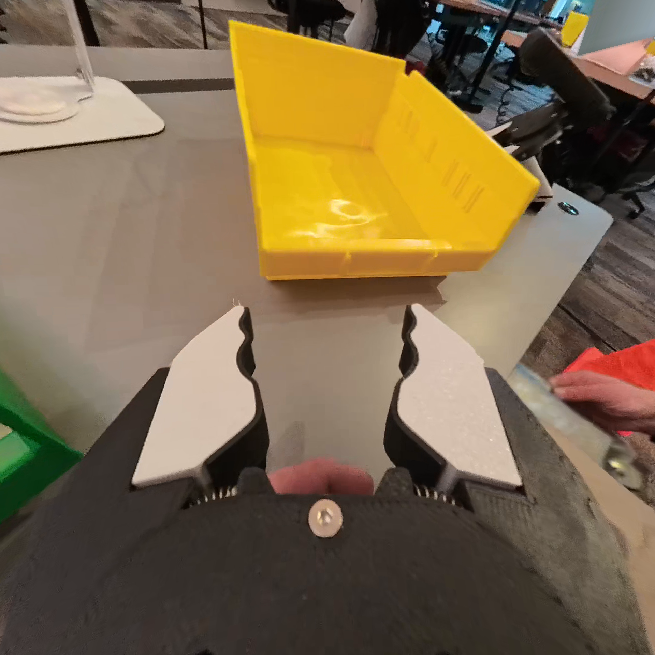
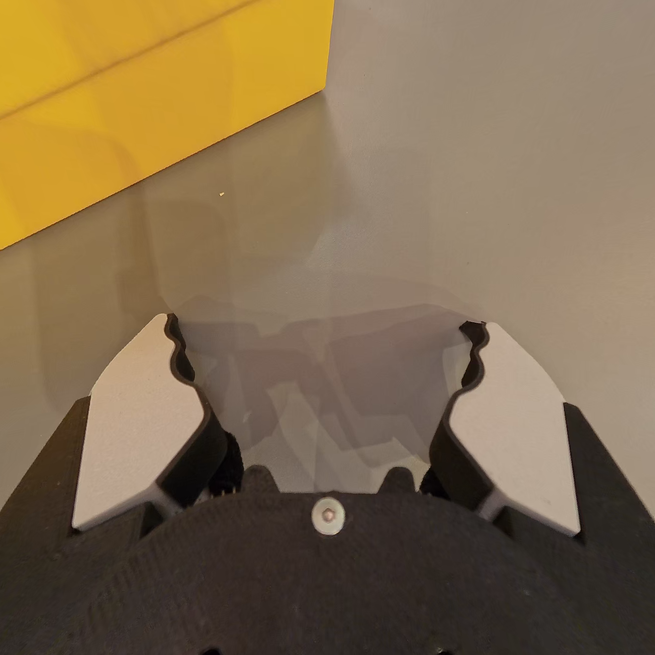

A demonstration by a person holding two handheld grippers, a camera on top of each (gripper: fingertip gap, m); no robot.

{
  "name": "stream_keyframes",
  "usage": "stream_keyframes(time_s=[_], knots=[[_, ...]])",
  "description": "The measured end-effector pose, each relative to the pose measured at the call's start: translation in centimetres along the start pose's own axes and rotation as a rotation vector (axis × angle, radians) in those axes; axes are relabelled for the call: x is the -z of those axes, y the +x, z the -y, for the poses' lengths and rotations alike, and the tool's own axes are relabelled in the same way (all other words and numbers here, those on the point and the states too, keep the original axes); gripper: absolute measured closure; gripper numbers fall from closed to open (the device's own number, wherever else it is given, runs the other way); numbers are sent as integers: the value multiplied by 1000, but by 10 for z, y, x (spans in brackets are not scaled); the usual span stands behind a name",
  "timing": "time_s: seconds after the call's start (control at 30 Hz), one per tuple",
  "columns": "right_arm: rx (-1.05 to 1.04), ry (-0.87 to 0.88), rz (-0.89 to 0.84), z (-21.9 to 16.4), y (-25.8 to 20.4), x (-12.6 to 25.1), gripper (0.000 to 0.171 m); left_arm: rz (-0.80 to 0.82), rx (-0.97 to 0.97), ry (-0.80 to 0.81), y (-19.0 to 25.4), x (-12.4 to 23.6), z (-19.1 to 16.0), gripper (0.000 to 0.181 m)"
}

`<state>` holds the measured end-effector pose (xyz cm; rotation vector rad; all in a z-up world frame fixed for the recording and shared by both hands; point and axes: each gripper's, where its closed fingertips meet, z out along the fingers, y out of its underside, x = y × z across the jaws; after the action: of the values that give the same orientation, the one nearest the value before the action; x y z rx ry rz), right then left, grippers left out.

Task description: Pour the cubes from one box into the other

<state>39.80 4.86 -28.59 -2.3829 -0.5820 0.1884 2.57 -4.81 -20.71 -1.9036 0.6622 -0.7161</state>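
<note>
A: What's biggest here?
B: The grey tabletop [image 1: 106, 230], then the yellow box [image 1: 372, 170] on it, nothing inside, just ahead of the left gripper [image 1: 328, 319].
A: And the jaws?
B: Left spread apart, gripping nothing. The right gripper [image 2: 326, 322], spread wide, hangs over bare tabletop beside the box's outer wall.
A: Smaller things?
B: A green box [image 1: 24, 446] corner at left, a white mat [image 1: 106, 117] farther back.
</note>
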Motion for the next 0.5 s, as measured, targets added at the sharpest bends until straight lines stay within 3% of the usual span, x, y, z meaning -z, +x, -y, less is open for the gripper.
stream_keyframes(time_s=[0.5], knots=[[0, 0, 0, 0, 0, 0, 29, -58, 181, -125, -11, -15, -21, 97]])
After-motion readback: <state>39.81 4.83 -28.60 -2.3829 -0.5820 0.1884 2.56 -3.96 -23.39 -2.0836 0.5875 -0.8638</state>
